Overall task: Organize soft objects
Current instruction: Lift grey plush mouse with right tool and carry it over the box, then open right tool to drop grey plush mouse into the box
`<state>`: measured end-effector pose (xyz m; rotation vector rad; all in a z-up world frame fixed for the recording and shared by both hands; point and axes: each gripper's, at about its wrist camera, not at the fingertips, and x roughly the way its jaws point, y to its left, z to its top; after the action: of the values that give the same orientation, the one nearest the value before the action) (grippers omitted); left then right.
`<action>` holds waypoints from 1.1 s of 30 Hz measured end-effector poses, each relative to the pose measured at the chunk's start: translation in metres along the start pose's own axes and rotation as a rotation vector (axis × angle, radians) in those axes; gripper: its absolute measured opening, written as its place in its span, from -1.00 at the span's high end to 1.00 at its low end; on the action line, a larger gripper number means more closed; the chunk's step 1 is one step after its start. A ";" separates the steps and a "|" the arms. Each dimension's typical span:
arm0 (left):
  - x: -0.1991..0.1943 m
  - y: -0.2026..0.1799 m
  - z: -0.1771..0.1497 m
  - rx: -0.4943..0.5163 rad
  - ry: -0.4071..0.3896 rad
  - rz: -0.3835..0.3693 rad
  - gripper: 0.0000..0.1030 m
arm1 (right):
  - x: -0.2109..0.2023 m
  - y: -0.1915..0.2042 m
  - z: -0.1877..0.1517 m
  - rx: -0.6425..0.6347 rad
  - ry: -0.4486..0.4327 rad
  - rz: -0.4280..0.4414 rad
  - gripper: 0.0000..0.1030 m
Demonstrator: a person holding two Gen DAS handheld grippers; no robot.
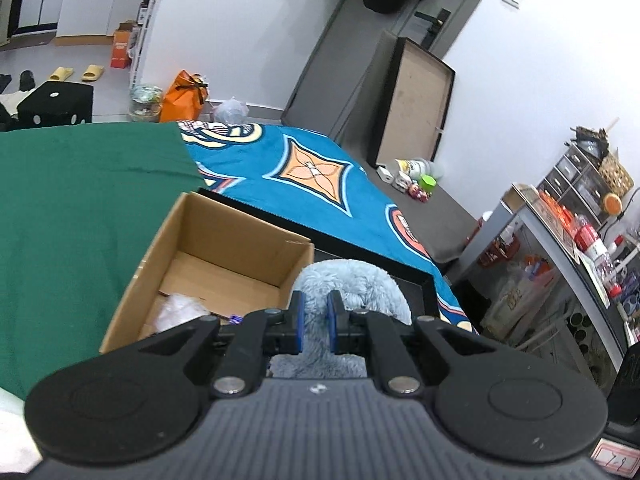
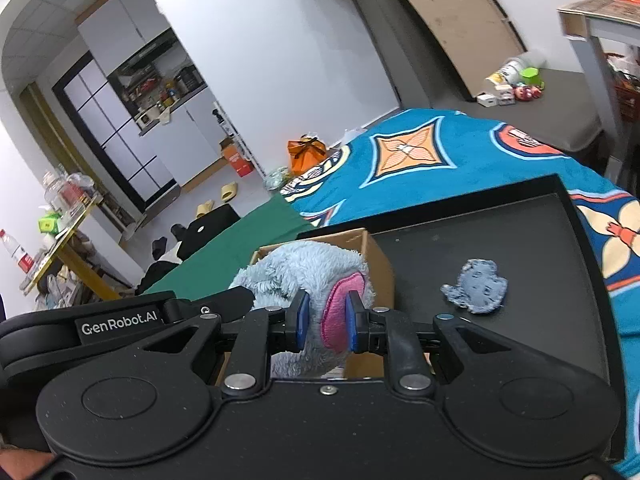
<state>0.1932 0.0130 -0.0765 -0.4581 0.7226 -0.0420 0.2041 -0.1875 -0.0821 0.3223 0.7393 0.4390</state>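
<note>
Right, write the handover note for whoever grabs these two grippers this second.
Left gripper: shut on the blue plush toy, held beside the cardboard box.
Right gripper: shut on the same plush toy, pinching the part with the pink patch, over the box.
Box sits at the edge of the black tray, next to the green cloth. Something whitish and crinkly already lies in the box.
Done: plush lifted with both grippers.
Left: probably lower it into the box and release. A small blue-grey fabric piece lies on the tray, untouched.
</note>
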 end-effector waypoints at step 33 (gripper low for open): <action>0.048 0.082 0.012 -0.099 0.010 0.071 1.00 | 0.076 0.026 -0.006 -0.004 0.061 -0.047 0.53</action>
<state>0.2273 0.0823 -0.1335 -0.5263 0.7529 0.0581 0.2427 -0.1267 -0.1187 0.2883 0.8040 0.4076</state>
